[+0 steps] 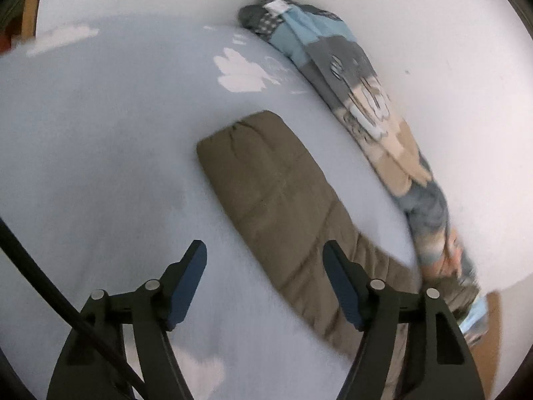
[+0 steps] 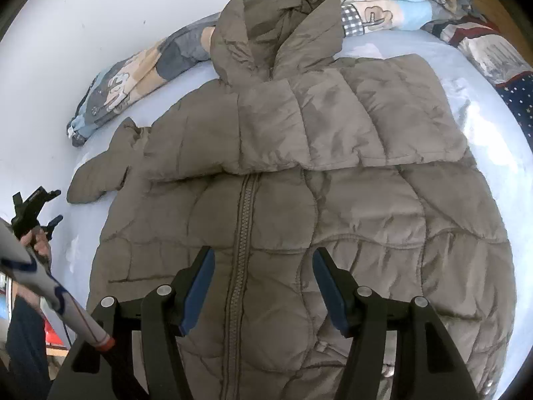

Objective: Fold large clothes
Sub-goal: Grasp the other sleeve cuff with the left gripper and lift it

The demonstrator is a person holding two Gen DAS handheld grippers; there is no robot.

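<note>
A brown quilted hooded jacket [image 2: 333,200] lies front up on the bed, its zipper [image 2: 245,233] closed and its hood [image 2: 276,26] at the far end. One sleeve [image 2: 349,123] is folded across the chest. The other sleeve [image 2: 96,180] sticks out to the left. My right gripper [image 2: 263,251] hovers open over the lower front, astride the zipper. My left gripper [image 1: 265,246] is open just above that outstretched sleeve [image 1: 266,183], with nothing between its pads. In the right wrist view the left gripper [image 2: 36,206] shows at the far left, held by a hand [image 2: 40,240].
The light blue bed sheet [image 1: 100,133] spreads left of the sleeve. A patchwork quilt [image 1: 359,76] is bunched along the white wall [image 1: 433,16] behind the jacket. Dark blue dotted fabric [image 2: 519,100] lies at the right edge. A black cable [image 1: 50,283] trails from the left gripper.
</note>
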